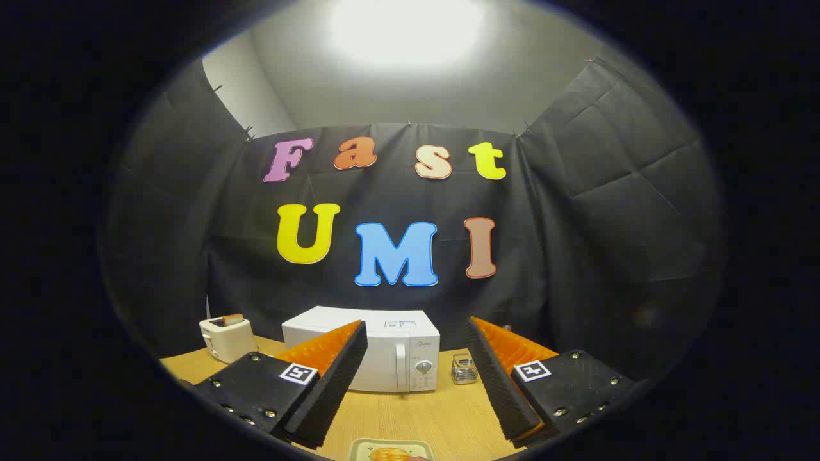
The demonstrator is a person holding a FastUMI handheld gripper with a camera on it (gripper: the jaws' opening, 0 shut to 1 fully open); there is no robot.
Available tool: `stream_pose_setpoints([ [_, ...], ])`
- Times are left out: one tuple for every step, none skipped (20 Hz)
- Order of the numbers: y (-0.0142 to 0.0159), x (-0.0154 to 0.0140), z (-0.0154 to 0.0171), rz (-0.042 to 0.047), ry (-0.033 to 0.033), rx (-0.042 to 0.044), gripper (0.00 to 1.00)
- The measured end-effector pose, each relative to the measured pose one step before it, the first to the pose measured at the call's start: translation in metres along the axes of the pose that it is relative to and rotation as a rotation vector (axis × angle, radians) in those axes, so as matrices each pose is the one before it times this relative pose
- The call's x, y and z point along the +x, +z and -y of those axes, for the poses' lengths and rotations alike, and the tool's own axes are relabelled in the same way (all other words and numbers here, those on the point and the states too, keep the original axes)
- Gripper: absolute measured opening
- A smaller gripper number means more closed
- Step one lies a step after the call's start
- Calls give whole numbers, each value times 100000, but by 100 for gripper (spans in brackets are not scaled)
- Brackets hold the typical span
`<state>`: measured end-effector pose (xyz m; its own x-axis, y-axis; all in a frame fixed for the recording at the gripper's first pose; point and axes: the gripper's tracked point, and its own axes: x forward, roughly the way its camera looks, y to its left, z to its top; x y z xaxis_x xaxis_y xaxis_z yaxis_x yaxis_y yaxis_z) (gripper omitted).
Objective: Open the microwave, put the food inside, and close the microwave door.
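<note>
The microwave (pixel 375 351) stands straight ahead, beyond the tool (pixel 416 378), whose fingers are spread apart and empty; its door is shut, the upright handle (pixel 401 366) just right of centre; the food (pixel 392 453), seemingly on a plate, lies on the table (pixel 416 413) below the fingers.

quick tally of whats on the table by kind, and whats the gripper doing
microwave, door closed: 1
toaster: 1
small metal-and-glass container: 1
plate of food: 1
total: 4
gripper: fingers open, empty, the microwave beyond them
</note>
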<state>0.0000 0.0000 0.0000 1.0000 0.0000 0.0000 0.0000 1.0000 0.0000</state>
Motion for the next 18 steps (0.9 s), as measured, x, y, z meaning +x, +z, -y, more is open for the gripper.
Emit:
stream_pose_setpoints([
  [-39,-6,-62,-110,-4,130,96],
  [-78,6,-36,-263,-82,167,96],
  [-79,-80,23,-169,-71,128,96],
  [30,-33,0,-36,-79,32,96],
  [49,-24,-14,79,-112,-164,96],
  [73,107,19,103,-104,-380,96],
  [-3,34,38,116,18,-349,96],
  [89,64,3,230,59,-180,96],
  [85,65,-8,296,75,-14,96],
  [112,131,6,136,53,61,96],
  [42,120,63,319,-3,118,96],
  [41,128,64,202,-8,70,96],
  [-54,79,-14,55,36,83,96],
  [-7,160,78,-190,-164,42,96],
  [-96,153,137,-242,-86,121,96],
  [49,281,23,-241,122,208,96],
  [8,454,24,-99,130,210,96],
  [2,441,42,-75,248,77,96],
])
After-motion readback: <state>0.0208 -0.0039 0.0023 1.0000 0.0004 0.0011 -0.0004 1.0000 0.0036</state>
